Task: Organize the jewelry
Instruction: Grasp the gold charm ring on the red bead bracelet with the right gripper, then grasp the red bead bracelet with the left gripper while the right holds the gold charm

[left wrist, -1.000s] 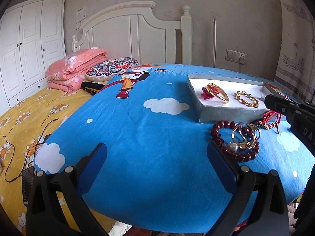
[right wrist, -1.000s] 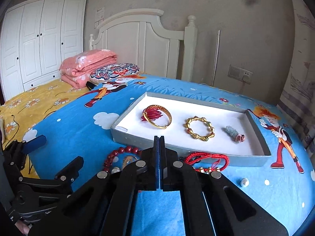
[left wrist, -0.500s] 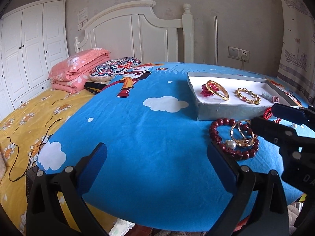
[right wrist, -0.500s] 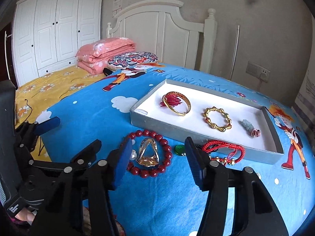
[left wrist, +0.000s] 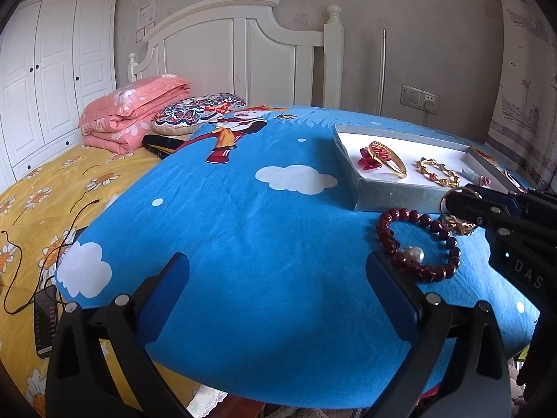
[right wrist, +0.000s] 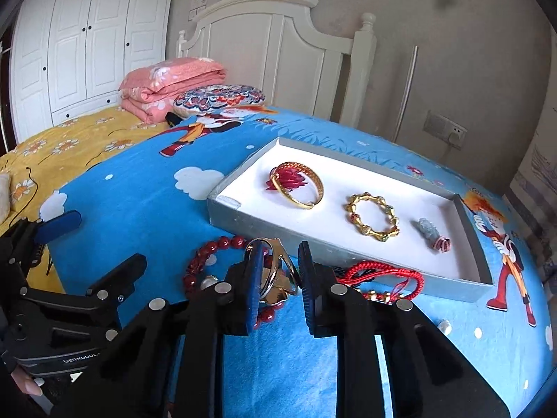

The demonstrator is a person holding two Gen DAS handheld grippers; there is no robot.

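Note:
A grey tray [right wrist: 348, 240] [left wrist: 390, 196] lined in white holds a gold bangle [right wrist: 301, 184] over a red flower piece, a gold bead bracelet [right wrist: 371, 216] and a small pale charm [right wrist: 431, 233]. In front of it on the blue bedspread lie a dark red bead bracelet [left wrist: 414, 244] [right wrist: 209, 261], a gold ring bangle [right wrist: 276, 271] [left wrist: 456, 223] and a red cord bracelet [right wrist: 383, 273]. My right gripper [right wrist: 278, 275] [left wrist: 463, 205] has its jaws narrowed around the gold ring bangle, with a gap still showing on the right side. My left gripper [left wrist: 278, 299] is open and empty.
Folded pink quilt [left wrist: 135, 118] and patterned pillow [left wrist: 198, 108] lie near the white headboard. A phone with cable [left wrist: 45, 320] lies on the yellow sheet at left. A small pearl [right wrist: 442, 325] sits on the bedspread at right. The bed's front edge is just below my left gripper.
My right gripper opened from shut, came down over the gold ring bangle and has narrowed around it. The bangle now stands tilted up off the red beads. My left gripper stayed still.

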